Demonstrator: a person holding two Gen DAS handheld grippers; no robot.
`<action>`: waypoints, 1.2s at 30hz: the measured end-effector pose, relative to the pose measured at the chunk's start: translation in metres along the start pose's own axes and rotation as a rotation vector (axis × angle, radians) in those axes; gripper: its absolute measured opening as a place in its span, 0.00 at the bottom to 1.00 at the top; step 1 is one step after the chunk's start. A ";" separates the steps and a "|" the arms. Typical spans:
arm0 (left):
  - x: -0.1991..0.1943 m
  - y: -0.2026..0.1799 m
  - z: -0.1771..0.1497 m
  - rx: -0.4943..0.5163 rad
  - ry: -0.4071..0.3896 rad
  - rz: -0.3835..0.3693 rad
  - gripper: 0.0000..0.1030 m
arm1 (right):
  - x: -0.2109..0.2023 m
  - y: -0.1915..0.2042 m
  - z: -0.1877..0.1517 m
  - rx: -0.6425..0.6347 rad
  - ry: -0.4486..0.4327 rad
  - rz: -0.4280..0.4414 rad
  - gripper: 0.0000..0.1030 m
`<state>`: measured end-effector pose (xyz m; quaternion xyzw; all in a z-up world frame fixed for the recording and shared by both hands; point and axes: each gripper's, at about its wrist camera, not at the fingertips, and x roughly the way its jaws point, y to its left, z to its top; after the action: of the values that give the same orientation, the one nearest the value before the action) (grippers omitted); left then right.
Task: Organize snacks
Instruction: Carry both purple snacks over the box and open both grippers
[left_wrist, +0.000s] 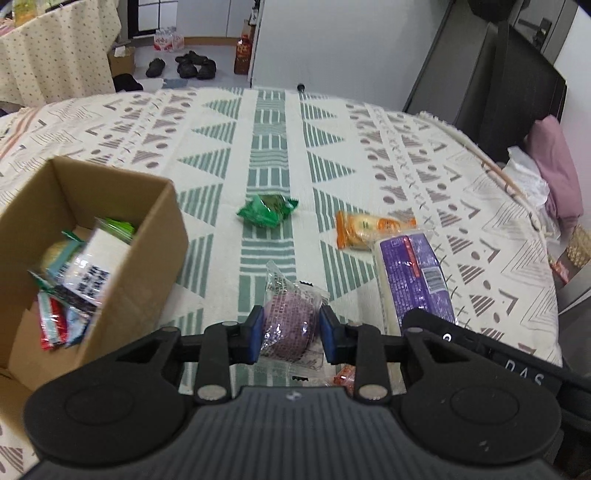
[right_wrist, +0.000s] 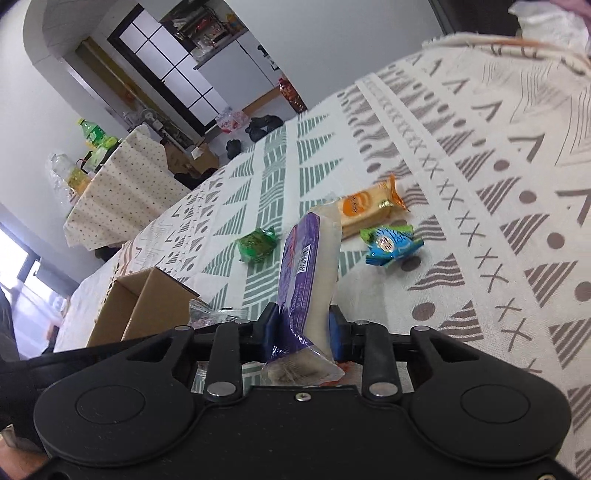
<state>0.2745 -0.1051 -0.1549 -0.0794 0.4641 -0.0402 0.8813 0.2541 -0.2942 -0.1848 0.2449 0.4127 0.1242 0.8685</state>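
My left gripper (left_wrist: 291, 334) is shut on a purple round snack in clear wrap (left_wrist: 290, 323), just right of the cardboard box (left_wrist: 155, 236) that holds several snack packets. My right gripper (right_wrist: 303, 328) is shut on a long purple-and-white snack pack (right_wrist: 308, 266), held on edge above the cloth; the pack also shows in the left wrist view (left_wrist: 413, 273). On the patterned tablecloth (left_wrist: 406, 155) lie a green packet (left_wrist: 267, 210), an orange cracker pack (left_wrist: 369, 229) and a blue-green packet (right_wrist: 389, 243).
The box also shows in the right wrist view (right_wrist: 147, 306) at the left. A small red wrapper (left_wrist: 343, 378) lies under the left gripper. A second table with bottles (right_wrist: 88, 147) and shoes on the floor (left_wrist: 192, 64) stand beyond the far edge.
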 end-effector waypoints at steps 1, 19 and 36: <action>-0.005 0.002 0.000 -0.002 -0.010 0.003 0.30 | -0.002 0.004 0.000 -0.006 -0.006 -0.006 0.27; -0.073 0.042 0.004 -0.105 -0.146 0.063 0.30 | -0.020 0.078 0.005 -0.115 -0.075 -0.028 0.27; -0.112 0.145 0.030 -0.258 -0.226 0.112 0.30 | -0.008 0.156 0.002 -0.207 -0.066 0.040 0.27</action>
<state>0.2355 0.0574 -0.0731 -0.1699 0.3672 0.0783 0.9111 0.2490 -0.1654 -0.0957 0.1662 0.3637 0.1755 0.8996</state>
